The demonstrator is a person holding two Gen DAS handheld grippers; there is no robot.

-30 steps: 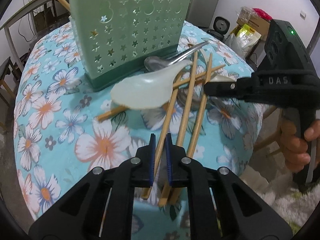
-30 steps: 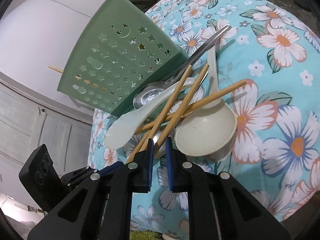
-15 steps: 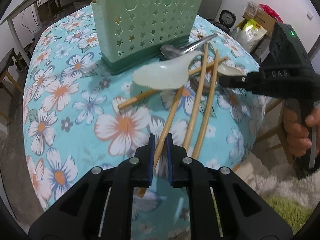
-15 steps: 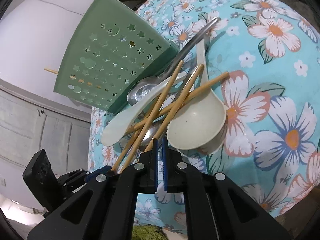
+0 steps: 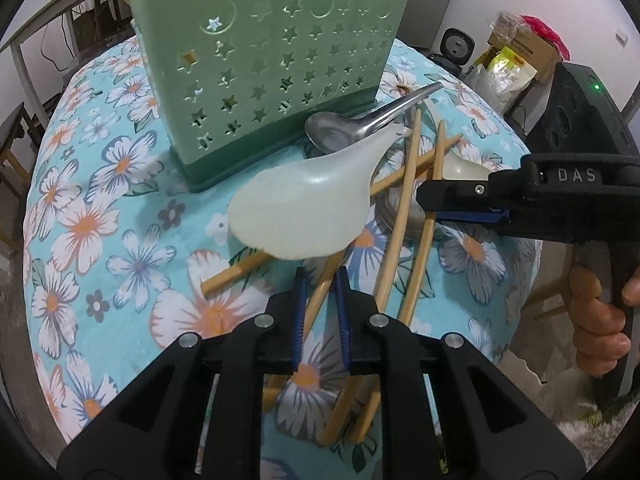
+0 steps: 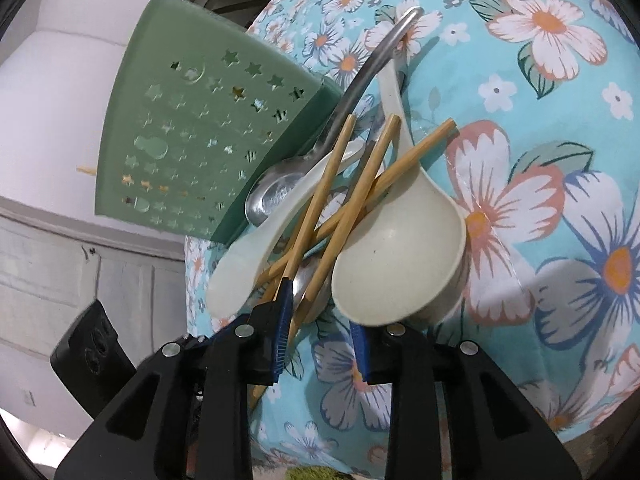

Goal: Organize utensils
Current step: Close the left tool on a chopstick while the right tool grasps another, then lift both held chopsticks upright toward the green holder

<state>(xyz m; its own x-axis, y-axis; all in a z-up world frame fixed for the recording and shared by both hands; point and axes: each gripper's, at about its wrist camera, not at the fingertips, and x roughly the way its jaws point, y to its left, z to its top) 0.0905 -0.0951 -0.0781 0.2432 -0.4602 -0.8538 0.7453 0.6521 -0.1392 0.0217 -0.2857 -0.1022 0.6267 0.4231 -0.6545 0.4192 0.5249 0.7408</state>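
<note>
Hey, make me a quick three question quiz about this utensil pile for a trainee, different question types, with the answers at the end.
1. True or false: the green holder lies flat on its side.
2. Multiple choice: what runs between the left tool's fingers? A) a metal spoon B) a chopstick C) nothing
3. Fill in: the right tool's fingers stand at the near rim of the cream ladle, and its jaws are ____.

Key: 1 false, it stands upright on the floral tablecloth. 2 B, a wooden chopstick. 3 opening, pressing on nothing.
</note>
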